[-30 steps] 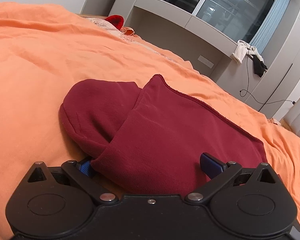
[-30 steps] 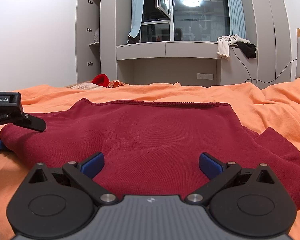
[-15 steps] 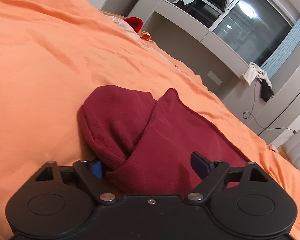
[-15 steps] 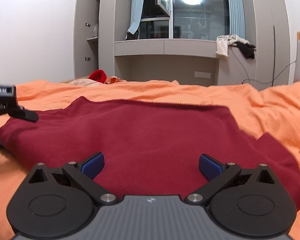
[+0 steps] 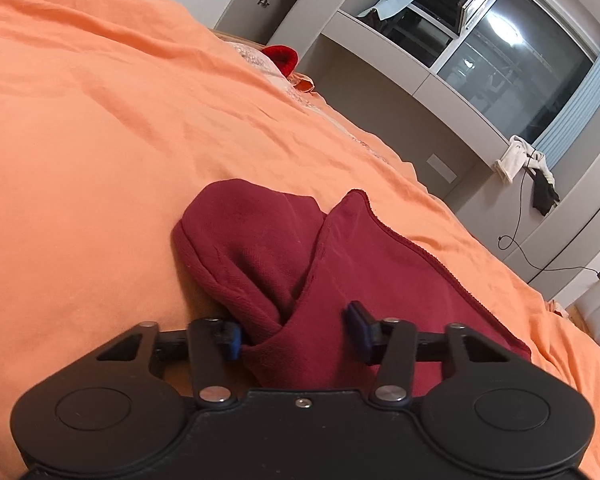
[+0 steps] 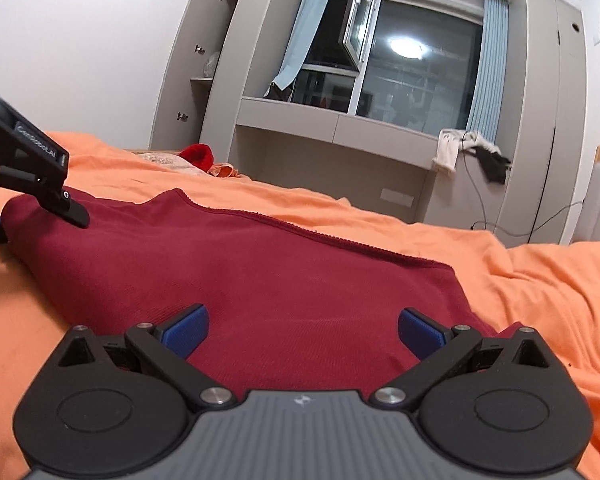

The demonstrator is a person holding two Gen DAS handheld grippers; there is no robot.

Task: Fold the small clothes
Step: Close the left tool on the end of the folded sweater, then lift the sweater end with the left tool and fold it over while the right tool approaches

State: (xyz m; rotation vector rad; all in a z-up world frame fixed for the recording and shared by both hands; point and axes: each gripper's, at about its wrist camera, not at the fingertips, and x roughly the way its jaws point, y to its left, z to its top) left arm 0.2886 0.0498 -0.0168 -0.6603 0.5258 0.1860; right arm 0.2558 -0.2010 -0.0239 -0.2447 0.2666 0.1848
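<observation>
Orange bedsheet, grey cabinets, night window. Maroon garment rumpled. Left gripper closing around fold; right gripper released.

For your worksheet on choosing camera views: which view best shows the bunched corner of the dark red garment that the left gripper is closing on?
The left wrist view: the dark red garment's bunched corner sits between the left gripper's closing pads. The right wrist view shows the garment's flat spread instead, with that corner small at the far left edge, partly hidden by the left gripper.
</observation>
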